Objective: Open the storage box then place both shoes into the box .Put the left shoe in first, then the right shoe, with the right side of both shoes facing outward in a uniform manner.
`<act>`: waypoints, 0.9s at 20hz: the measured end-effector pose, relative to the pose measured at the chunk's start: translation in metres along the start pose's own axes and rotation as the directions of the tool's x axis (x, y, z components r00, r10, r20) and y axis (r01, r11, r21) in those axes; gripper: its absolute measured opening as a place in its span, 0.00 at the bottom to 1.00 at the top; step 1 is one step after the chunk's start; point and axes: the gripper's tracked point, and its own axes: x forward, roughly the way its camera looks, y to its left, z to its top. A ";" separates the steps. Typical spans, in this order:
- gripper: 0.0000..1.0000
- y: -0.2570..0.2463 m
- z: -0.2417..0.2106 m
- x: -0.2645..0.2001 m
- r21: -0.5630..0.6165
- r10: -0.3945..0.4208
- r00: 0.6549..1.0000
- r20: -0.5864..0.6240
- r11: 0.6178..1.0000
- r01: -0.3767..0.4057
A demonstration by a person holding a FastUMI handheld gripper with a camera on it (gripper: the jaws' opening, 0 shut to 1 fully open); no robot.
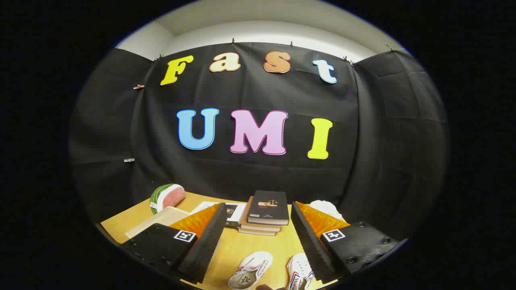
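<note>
On the far left of my wooden bench point(242, 249) a watermelon slice point(167, 197) lies against the black cloth wall, and just in front of it sits a pale flat tray or lid point(159, 219), partly hidden behind my left finger; I cannot tell whether it belongs to the storage box. My tool point(258, 225) is spread wide, its two fingers well apart and holding nothing. Beyond the fingers, near the middle of the bench, a stack of books point(266, 213) stands with a dark-covered one on top, and a flat paper or booklet point(231, 211) lies just beside it. Between the fingers and close beneath them, two white sneakers with red and blue stripes lie side by side: one shoe point(250, 270), then the other shoe point(300, 274), which sits close to my right finger. Behind that finger a white crumpled object point(324, 207) rests by the wall.
</note>
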 end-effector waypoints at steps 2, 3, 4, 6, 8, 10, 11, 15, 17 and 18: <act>0.97 0.003 -0.003 -0.003 0.014 -0.015 1.000 -0.008 1.000 0.015; 0.97 0.004 -0.006 -0.004 0.007 -0.022 1.000 -0.014 1.000 0.022; 0.97 0.004 -0.007 -0.002 -0.001 -0.025 1.000 -0.018 1.000 0.025; 0.97 0.004 -0.009 -0.002 -0.007 -0.034 0.999 -0.025 0.999 0.034; 0.97 0.004 -0.009 -0.002 -0.002 -0.043 0.999 -0.027 0.999 0.043; 0.97 0.005 -0.009 -0.002 -0.001 -0.048 0.999 -0.026 0.999 0.048; 0.97 0.005 -0.011 -0.004 -0.002 -0.048 0.998 -0.029 0.999 0.048; 0.97 0.009 -0.015 -0.006 -0.015 -0.041 0.998 -0.037 0.999 0.041; 0.97 0.011 -0.015 -0.005 -0.012 -0.037 0.999 -0.039 0.999 0.036; 0.97 0.012 -0.015 -0.005 -0.008 -0.035 0.999 -0.038 0.999 0.035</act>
